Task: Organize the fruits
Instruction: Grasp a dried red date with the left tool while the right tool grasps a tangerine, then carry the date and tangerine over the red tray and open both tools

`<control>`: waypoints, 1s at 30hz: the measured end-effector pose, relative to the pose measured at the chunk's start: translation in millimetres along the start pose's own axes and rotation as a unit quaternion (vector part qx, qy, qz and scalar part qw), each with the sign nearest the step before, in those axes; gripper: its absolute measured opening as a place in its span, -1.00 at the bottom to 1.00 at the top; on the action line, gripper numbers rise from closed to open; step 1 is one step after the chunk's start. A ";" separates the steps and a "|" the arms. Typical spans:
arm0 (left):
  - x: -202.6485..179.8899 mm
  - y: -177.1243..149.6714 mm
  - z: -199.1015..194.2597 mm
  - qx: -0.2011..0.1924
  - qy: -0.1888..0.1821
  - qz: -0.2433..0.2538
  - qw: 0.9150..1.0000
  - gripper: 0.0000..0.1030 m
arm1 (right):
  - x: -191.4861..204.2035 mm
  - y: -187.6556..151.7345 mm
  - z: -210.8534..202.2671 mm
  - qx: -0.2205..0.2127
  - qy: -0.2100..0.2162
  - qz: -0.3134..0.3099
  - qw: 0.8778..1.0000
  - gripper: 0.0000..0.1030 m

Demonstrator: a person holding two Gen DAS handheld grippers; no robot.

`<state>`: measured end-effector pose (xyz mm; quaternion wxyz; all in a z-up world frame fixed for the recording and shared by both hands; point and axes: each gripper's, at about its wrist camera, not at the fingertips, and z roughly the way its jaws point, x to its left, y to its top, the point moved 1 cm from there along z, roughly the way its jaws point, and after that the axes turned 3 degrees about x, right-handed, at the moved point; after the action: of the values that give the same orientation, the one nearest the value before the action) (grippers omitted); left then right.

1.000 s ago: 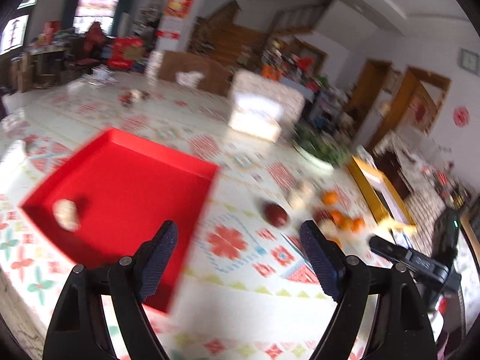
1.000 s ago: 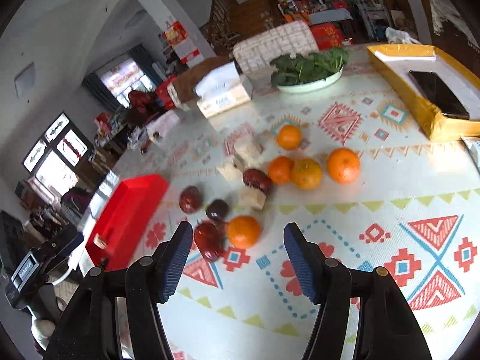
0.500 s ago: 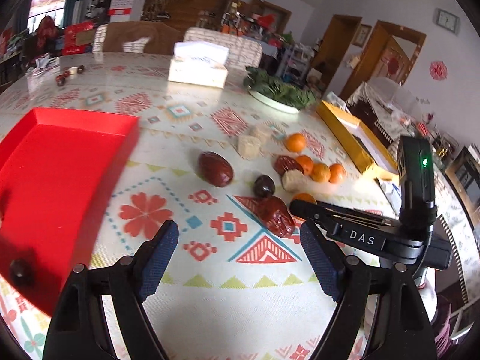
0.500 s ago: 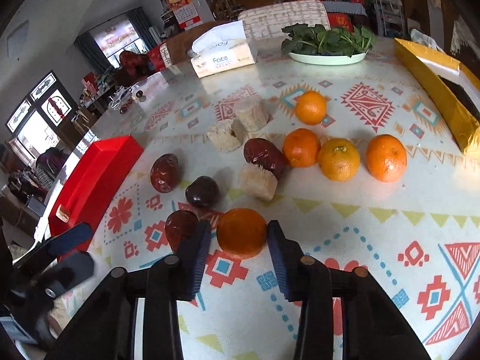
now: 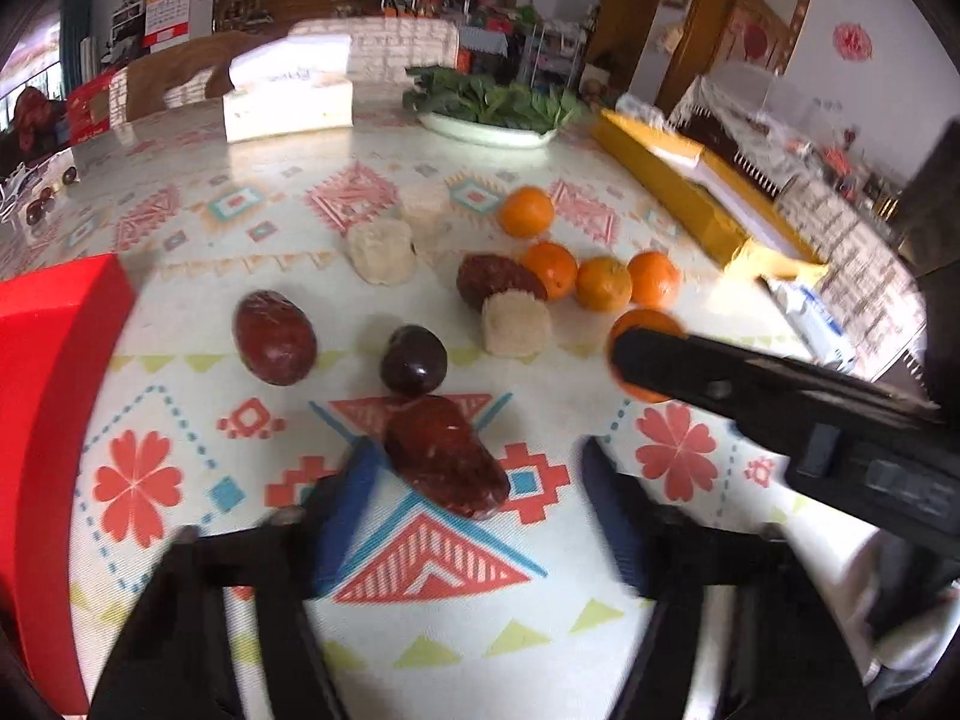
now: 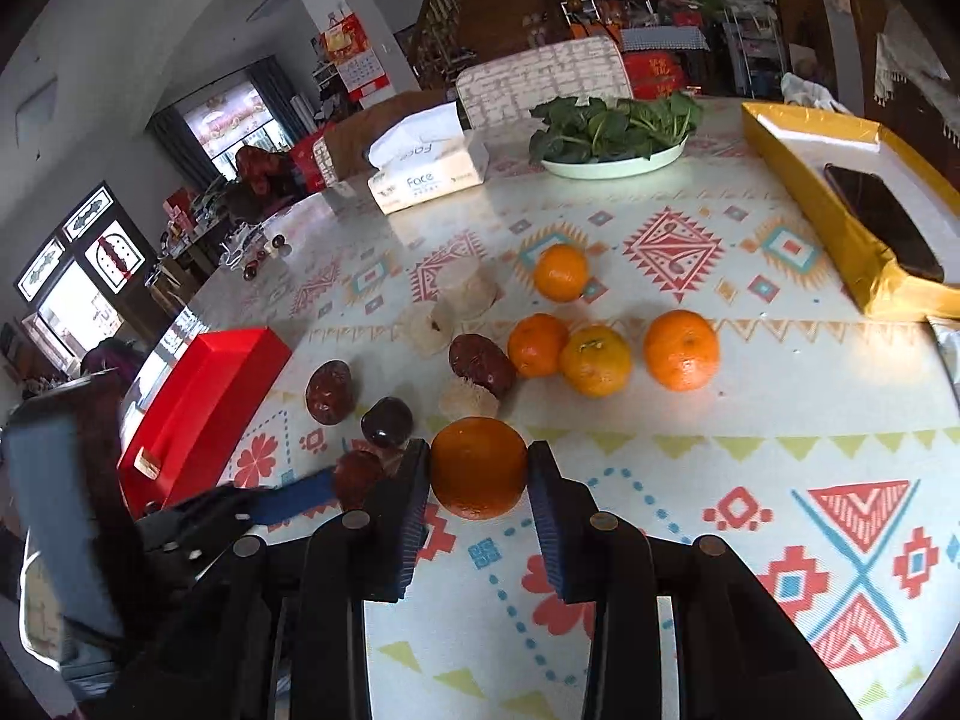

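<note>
Left gripper [image 5: 474, 480] fingers motion-blurred; red tray [image 5: 42, 420] cut by frame edge; right gripper [image 5: 648, 354] hides most of an orange [image 5: 645, 319], apparently gripped.

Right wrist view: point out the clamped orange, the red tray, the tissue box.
orange [image 6: 478, 468], right wrist view, middle of its peel between the gripper fingers.
red tray [image 6: 207, 396], right wrist view, its long outer side wall.
tissue box [image 6: 429, 183], right wrist view, its printed front face.
</note>
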<state>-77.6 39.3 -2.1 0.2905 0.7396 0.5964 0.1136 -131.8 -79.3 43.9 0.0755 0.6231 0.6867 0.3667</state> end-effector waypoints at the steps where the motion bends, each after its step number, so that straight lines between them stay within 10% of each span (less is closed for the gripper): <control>1: -1.1 0.3 0.7 -0.003 0.011 0.004 1.000 -0.43 | 0.9 -0.2 -1.5 -0.001 0.000 -0.001 1.000 -0.30; 12: 70.2 -8.5 -58.5 -0.057 -0.030 -0.089 0.994 -0.43 | 53.7 2.1 0.9 0.004 0.032 -0.044 0.998 -0.30; 21: 206.1 -6.7 -133.3 -0.109 0.072 -0.167 0.977 -0.42 | 167.5 9.6 49.2 0.060 0.130 -0.104 0.984 -0.30; 30: 317.1 -13.1 -120.6 -0.073 0.108 -0.250 0.959 -0.42 | 268.4 -8.7 135.7 0.141 0.155 -0.168 0.963 -0.29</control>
<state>-67.0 377.0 31.0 0.2964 0.5266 0.7805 0.1598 -119.6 221.2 35.9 -0.0595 0.4387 0.8295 0.3405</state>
